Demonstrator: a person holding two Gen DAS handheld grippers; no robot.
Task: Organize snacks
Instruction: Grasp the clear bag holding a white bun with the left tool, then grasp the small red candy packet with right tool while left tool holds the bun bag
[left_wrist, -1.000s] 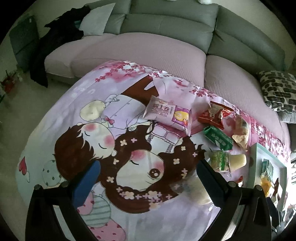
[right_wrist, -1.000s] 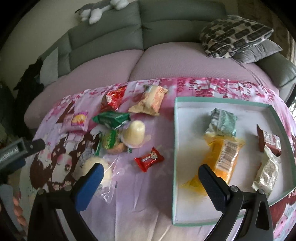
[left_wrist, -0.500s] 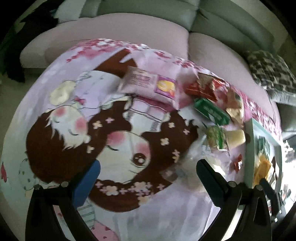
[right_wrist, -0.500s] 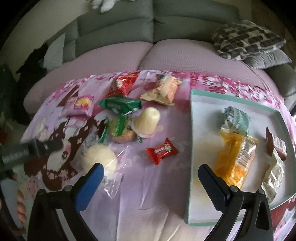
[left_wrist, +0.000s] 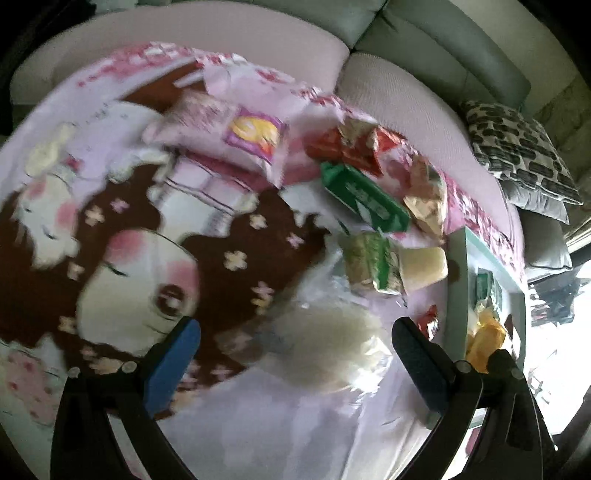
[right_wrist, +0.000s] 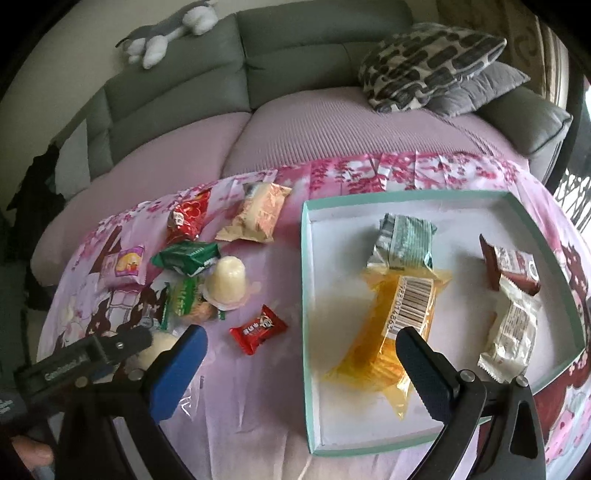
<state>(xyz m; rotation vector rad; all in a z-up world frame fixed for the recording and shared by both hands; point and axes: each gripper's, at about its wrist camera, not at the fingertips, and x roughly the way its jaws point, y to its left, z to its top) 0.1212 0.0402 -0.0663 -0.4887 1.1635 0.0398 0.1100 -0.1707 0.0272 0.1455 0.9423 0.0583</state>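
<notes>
Left wrist view: the left gripper (left_wrist: 295, 354) hangs with jaws wide apart over a clear bag (left_wrist: 325, 347) holding something pale and round, which lies on the cartoon-printed cloth (left_wrist: 122, 229) between the fingers. The picture is blurred. Beyond the bag lie a green-and-white pack (left_wrist: 369, 264) touching a jelly cup (left_wrist: 424, 267), a green pack (left_wrist: 365, 197), a red pack (left_wrist: 354, 147), a beige pack (left_wrist: 424, 195) and, to the left, a pink pack (left_wrist: 236, 136). The tray (left_wrist: 460, 266) sits at right, its rim just beside the jelly cup.

Right wrist view: the right gripper (right_wrist: 299, 365) is also spread wide and empty, above the near left edge of the tray (right_wrist: 306, 280). In the tray lie a yellow bag (right_wrist: 391, 332), a grey-green pack (right_wrist: 404, 242), a brown bar (right_wrist: 511, 267) and a white pack (right_wrist: 511, 332). A red candy (right_wrist: 258, 328) lies on the cloth left of the tray. The left gripper (right_wrist: 122, 345) reaches in at near left.
</notes>
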